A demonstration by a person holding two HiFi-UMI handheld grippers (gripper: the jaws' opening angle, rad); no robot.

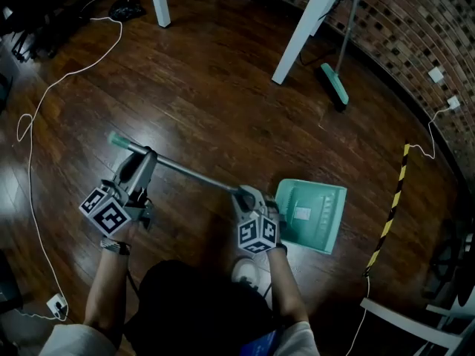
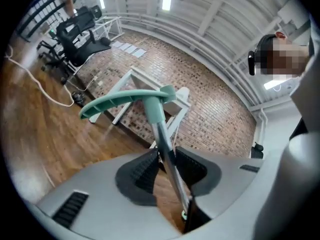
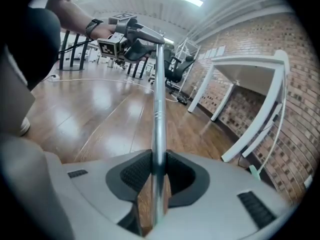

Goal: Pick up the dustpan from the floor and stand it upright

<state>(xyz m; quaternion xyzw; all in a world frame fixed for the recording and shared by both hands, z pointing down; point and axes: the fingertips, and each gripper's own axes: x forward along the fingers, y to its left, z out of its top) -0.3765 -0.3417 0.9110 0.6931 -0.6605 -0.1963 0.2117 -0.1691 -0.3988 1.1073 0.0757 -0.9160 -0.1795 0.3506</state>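
The right gripper (image 1: 245, 195) is clamped on the dustpan's (image 1: 312, 213) pole (image 1: 193, 173) just above the pan, low by the person's feet. The left gripper (image 1: 148, 154) pinches the same pole near its handle (image 1: 117, 141). The smooth metal may slide or twist in the pads, so the pan could swing and knock the floor (image 1: 208, 102).

Broom (image 1: 335, 84) (teal head) near brick wall (image 1: 401, 28).

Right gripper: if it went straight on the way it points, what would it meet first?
Beyond the dustpan pole it clamps, the right gripper seems aimed down at bare wooden floor; the white table legs look farther off, depth unclear.
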